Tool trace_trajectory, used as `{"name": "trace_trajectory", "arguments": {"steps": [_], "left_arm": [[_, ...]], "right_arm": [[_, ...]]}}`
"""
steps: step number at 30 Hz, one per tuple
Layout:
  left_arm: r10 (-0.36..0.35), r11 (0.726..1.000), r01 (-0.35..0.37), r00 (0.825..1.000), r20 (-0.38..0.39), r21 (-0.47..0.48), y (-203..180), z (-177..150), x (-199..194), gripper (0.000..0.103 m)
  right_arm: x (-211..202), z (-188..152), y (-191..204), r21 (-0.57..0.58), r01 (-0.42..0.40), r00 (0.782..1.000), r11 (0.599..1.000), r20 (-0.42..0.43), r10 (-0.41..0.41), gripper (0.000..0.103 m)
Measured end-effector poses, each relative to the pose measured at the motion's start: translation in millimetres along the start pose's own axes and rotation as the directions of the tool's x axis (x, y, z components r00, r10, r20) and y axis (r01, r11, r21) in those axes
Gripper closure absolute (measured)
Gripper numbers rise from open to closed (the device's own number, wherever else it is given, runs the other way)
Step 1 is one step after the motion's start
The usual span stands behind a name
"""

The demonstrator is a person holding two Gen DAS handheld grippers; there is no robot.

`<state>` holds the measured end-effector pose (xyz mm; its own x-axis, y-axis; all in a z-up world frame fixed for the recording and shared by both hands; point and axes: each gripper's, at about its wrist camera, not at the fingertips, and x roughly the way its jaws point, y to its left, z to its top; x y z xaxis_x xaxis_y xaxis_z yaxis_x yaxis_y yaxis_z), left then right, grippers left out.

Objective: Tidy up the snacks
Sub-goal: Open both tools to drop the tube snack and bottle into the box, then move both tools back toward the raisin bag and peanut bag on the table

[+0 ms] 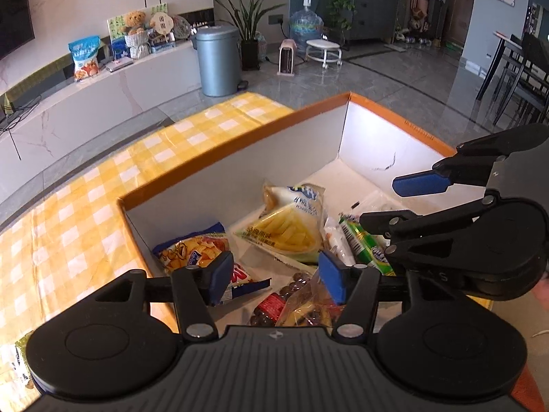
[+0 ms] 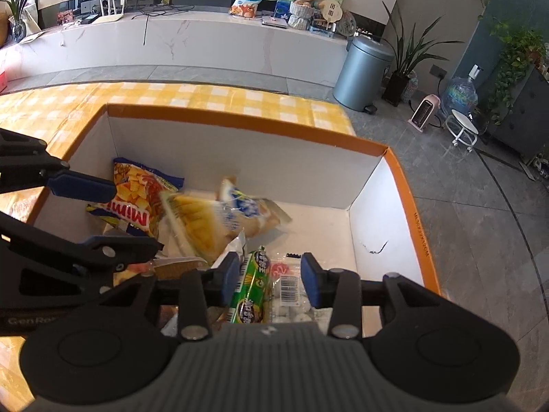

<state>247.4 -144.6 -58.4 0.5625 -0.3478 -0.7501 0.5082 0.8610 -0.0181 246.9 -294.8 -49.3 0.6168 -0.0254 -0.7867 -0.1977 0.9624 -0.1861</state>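
From the left wrist, the left gripper (image 1: 276, 276) is nearest, its blue pads roughly half apart and empty, hanging over a clear bag of dark round sweets (image 1: 295, 304) in the near corner of the orange-rimmed box (image 1: 219, 152) on the checked tabletop (image 1: 103, 185). Beyond lie a Mimi chip bag (image 1: 197, 252) and a yellow potato-stick packet (image 1: 291, 226); both look light, puffy and crinkly, likely to slide between pads, so a pinch on a sealed end seam seems safest. From the right wrist, the right gripper (image 2: 269, 283) stands a modest gap open with nothing clamped, just above a green wrapped sausage stick (image 2: 252, 286) and a clear tray of white balls (image 2: 291, 304). The stick looks firm and slick, best taken across its middle; the tray seems flimsy. The potato-stick packet (image 2: 206, 223) is blurred here.
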Motion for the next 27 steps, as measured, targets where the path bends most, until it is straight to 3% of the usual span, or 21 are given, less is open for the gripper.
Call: {"name": "trace_trajectory", "arguments": {"steps": [8, 17, 27], "left_arm": [[0.037, 0.999, -0.036, 0.997, 0.073, -0.013, -2, -1, -32, 0.033], [0.118, 0.990, -0.103, 0.979, 0.166, -0.096, 4, -36, -88, 0.031], [0.192, 0.968, -0.162, 0.970, 0.151, -0.192, 22, -86, -125, 0.031]], "right_arm": [[-34, -1, 4, 0.027, 0.031, 0.996, 0.999, 0.082, -0.033, 0.060], [-78, -19, 27, 0.080, 0.047, 0.976, 0.996, 0.211, -0.063, 0.060], [-103, -53, 70, 0.132, -0.026, 0.969, 0.991, 0.246, -0.007, 0.060]]}}
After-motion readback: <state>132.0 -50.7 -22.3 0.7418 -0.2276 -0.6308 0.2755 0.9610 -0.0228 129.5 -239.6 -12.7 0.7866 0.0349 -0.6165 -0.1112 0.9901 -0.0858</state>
